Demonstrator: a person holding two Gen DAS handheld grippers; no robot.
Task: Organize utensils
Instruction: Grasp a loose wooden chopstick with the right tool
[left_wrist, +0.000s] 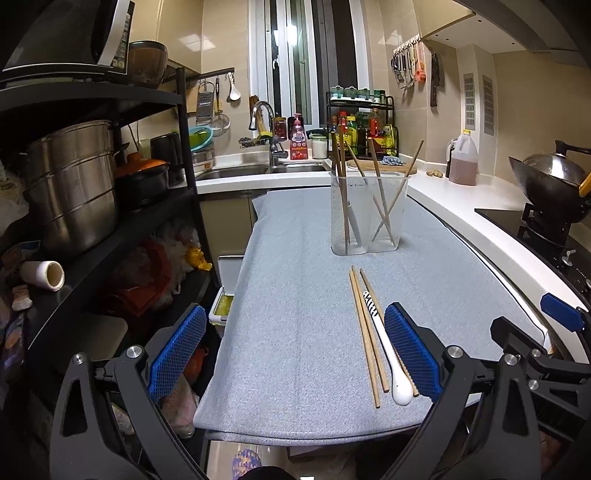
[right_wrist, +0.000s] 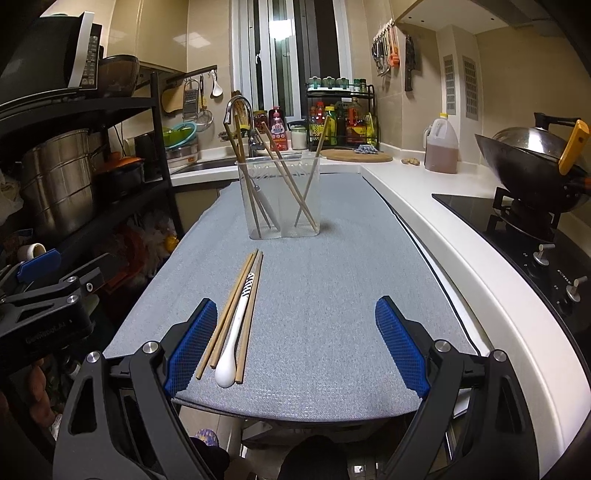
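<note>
**Both grippers wide and empty at the near edge of the mat**

I have my left gripper (left_wrist: 295, 350) and my right gripper (right_wrist: 295, 343) side by side over the near end of the grey mat (left_wrist: 295, 258), both tipped downward toward it. Each stands with its blue pads far apart and nothing between them that they press on.

The loose utensils lie flat in a tight bundle on the mat, close to me: several wooden chopsticks (left_wrist: 364, 332) and a white spoon (left_wrist: 388, 350) with a dark striped handle, its bowl toward me. In the left wrist view the bundle sits just inside my right-hand pad (left_wrist: 412, 354); whether that pad touches it I cannot tell. In the right wrist view the same chopsticks (right_wrist: 229, 317) and spoon (right_wrist: 236, 332) lie just beside the left-hand pad (right_wrist: 192, 347), the rest of the gap showing bare mat.

Farther up the mat stands the clear utensil holder (left_wrist: 369, 214), upright, divided into two compartments. More chopsticks lean in each compartment, and something pale stands in the left one. In the right wrist view the holder (right_wrist: 279, 195) is straight ahead, well apart from the bundle.

A white countertop (right_wrist: 461, 221) runs along the right of the mat, with a wok (right_wrist: 532, 162) on the stove.
</note>
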